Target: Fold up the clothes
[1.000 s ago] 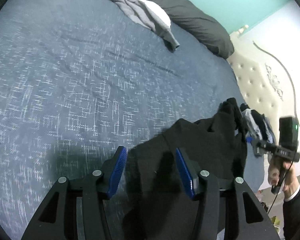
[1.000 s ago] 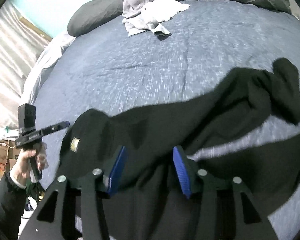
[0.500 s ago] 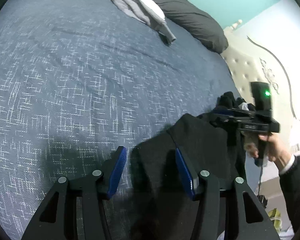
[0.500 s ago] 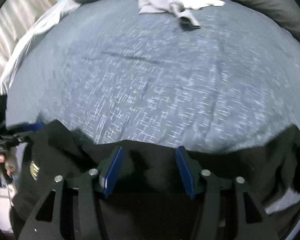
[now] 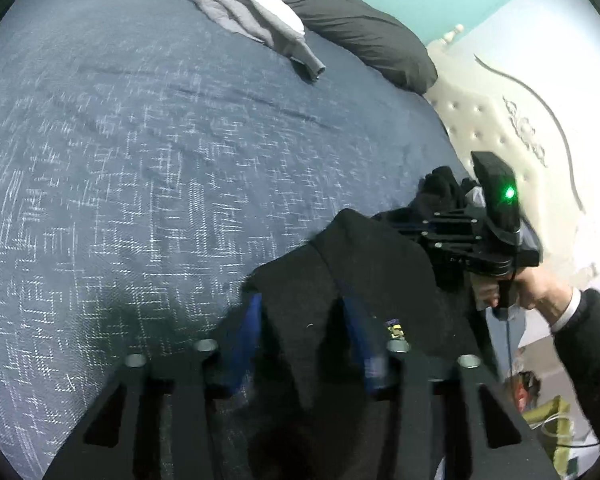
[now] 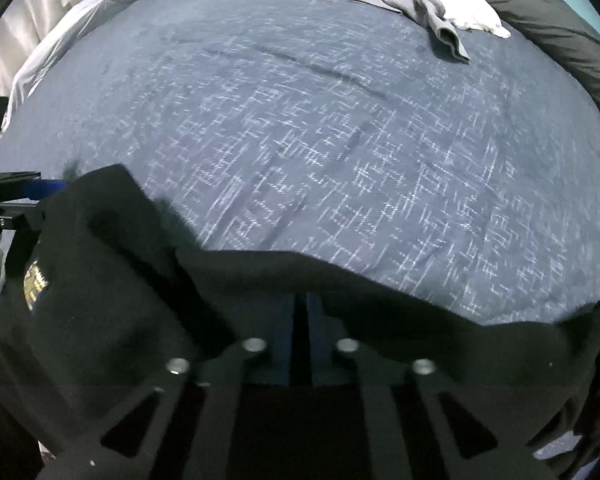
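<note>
Right wrist view: your right gripper [image 6: 300, 316] is pinched onto the black garment [image 6: 112, 280]; the left gripper [image 5: 304, 320] straddles an edge, half-wide. Limp, light cloth; grip hems.

The black garment [image 5: 372, 264] is matt cloth with a soft, slightly fuzzy nap and a small woven yellow label [image 5: 395, 328]. The bed cover [image 5: 148, 152] is dark blue woven cloth flecked with rough white threads. A grey garment [image 5: 236, 4] looks like soft jersey, beside a smooth white cloth [image 5: 276, 12] and matt dark grey pillows [image 5: 360, 28]. The left claw [image 5: 304, 332] has matt black plastic arms, dull metal screws and ribbed blue pads [image 5: 246, 336]. The headboard [image 5: 472, 120] is buttoned, faintly glossy cream upholstery.
</note>
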Motion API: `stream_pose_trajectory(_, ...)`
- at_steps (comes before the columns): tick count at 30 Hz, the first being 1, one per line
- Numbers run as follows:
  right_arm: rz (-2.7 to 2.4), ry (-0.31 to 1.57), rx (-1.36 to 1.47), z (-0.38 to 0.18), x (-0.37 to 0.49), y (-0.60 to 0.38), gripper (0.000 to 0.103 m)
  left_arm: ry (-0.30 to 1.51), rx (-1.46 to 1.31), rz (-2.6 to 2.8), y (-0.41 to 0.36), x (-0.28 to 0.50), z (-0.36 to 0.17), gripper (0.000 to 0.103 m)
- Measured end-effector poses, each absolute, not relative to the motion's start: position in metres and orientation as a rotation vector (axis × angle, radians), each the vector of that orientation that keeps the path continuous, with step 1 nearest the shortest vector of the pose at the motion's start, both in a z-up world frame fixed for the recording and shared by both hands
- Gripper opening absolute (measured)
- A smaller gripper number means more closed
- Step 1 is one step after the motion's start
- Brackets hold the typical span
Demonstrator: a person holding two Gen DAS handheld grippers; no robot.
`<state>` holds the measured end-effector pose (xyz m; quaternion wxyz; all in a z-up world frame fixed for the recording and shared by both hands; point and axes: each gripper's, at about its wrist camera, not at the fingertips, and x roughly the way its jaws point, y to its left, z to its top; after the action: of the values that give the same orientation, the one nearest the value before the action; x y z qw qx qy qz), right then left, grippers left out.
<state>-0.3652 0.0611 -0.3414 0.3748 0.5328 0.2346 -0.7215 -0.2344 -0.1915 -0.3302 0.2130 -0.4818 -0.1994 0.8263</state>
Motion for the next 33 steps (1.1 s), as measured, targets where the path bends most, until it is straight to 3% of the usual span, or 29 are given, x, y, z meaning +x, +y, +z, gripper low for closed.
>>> stream_pose_trajectory(3,-1.868,0.587,1.325,-0.331,-0.359,0.068,0.0,-0.528,-1.331,2.308,-0.187,-0.231,-0.326,0.018)
stream_pose_trajectory(7,-1.948,0.528,1.234,-0.298,-0.355,0.082,0.0,-0.508,-1.307,2.332,-0.186,-0.224,-0.313,0.011)
stream_pose_trajectory(8,-1.968,0.509,1.206,-0.287,-0.355,0.086,0.0,-0.503,-1.297,2.337,-0.186,-0.221,-0.308,0.003)
stream_pose_trajectory(13,-2.015,0.463,1.134,-0.243,-0.358,0.097,0.0,-0.481,-1.263,2.359,-0.185,-0.207,-0.291,0.003)
stream_pose_trajectory(18,-1.972,0.425,1.254,-0.257,-0.36,0.089,0.001,-0.483,-1.265,2.361,-0.181,-0.193,-0.287,0.003)
stream_pose_trajectory(19,-1.963,0.418,1.279,-0.26,-0.36,0.087,0.007,-0.481,-1.255,2.362,-0.181,-0.189,-0.284,0.003)
stream_pose_trajectory(20,-1.959,0.416,1.297,-0.264,-0.36,0.085,0.027,-0.478,-1.245,2.362,-0.18,-0.184,-0.281,0.003)
stream_pose_trajectory(22,-1.962,0.426,1.312,-0.273,-0.359,0.081,0.051,-0.453,-1.237,2.358,-0.175,-0.177,-0.276,0.003)
stream_pose_trajectory(33,-1.894,0.593,1.331,-0.321,-0.37,0.046,0.054,-0.448,-1.249,2.35,-0.179,-0.167,-0.287,0.003)
